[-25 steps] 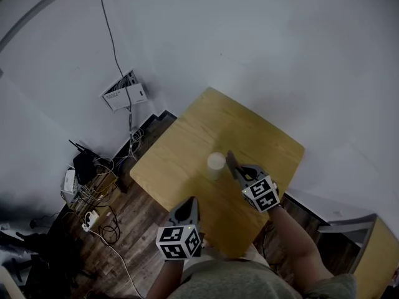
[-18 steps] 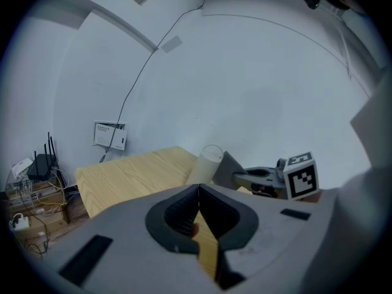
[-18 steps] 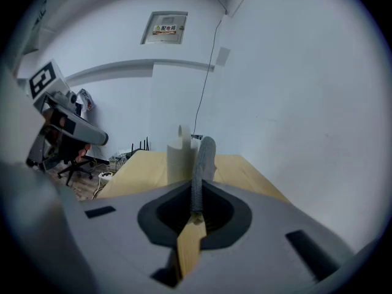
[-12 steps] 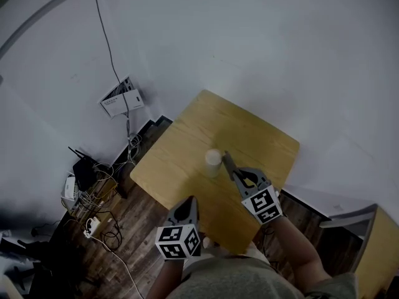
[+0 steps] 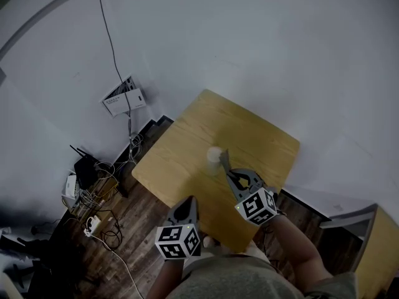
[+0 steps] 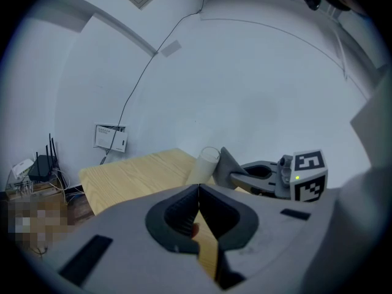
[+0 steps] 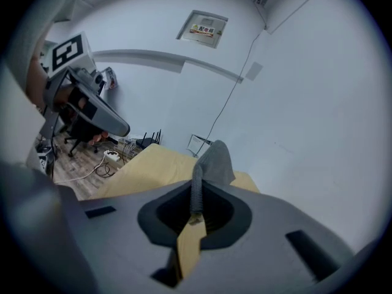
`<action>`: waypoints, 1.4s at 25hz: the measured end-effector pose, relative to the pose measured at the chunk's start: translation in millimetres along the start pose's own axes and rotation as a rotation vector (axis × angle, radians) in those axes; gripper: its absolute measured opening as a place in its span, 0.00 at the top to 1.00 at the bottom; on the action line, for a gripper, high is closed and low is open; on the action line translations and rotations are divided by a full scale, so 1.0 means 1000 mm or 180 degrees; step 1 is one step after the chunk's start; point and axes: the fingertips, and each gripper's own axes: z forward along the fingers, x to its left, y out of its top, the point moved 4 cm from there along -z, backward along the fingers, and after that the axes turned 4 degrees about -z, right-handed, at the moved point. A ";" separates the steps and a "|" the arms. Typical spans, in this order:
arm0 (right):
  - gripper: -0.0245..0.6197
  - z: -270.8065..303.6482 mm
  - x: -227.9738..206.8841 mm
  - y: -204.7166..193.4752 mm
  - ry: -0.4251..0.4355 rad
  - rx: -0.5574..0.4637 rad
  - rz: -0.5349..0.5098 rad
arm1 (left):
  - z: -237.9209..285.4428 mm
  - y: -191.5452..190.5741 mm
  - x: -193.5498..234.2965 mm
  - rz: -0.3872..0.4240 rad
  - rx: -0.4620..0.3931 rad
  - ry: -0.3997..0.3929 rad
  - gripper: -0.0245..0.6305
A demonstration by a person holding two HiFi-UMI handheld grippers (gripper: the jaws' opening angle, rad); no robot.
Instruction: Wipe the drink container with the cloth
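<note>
A white drink container (image 5: 214, 158) stands upright near the middle of the wooden table (image 5: 187, 148). My right gripper (image 5: 228, 170) is shut on a grey cloth (image 5: 224, 160), which hangs right beside the container on its right side. In the right gripper view the cloth (image 7: 213, 160) sticks up from the shut jaws and hides the container. My left gripper (image 5: 187, 207) hovers at the table's near edge, shut and empty. In the left gripper view the container (image 6: 206, 165), the cloth (image 6: 226, 164) and the right gripper (image 6: 240, 176) sit close together.
The table stands against white walls. Left of it on the dark wood floor (image 5: 134, 229) lie tangled cables and a router (image 5: 84, 167). A white box (image 5: 123, 96) with a cable hangs on the wall. A wooden piece of furniture (image 5: 377, 254) is at the lower right.
My right gripper has drawn slightly nearer and leftward with the cloth, which now sits against the container's side. The left gripper has stayed put.
</note>
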 end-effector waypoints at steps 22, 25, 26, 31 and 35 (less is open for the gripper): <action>0.95 0.057 0.049 -0.048 0.1059 0.0627 -0.0596 | 0.005 -0.001 0.012 -0.0104 0.0007 0.0128 0.96; 0.95 0.066 0.053 -0.054 0.1183 0.0696 -0.0631 | 0.005 -0.002 0.016 -0.0125 0.0014 0.0164 0.96; 0.95 0.070 0.054 -0.056 0.1228 0.0719 -0.0645 | 0.006 -0.002 0.017 -0.0134 0.0018 0.0177 0.96; 0.95 0.083 0.058 -0.063 0.1366 0.0811 -0.0670 | 0.007 -0.005 0.019 -0.0168 0.0029 0.0212 0.96; 0.95 0.093 0.063 -0.067 0.1433 0.0875 -0.0658 | 0.006 -0.007 0.021 -0.0189 0.0035 0.0231 0.96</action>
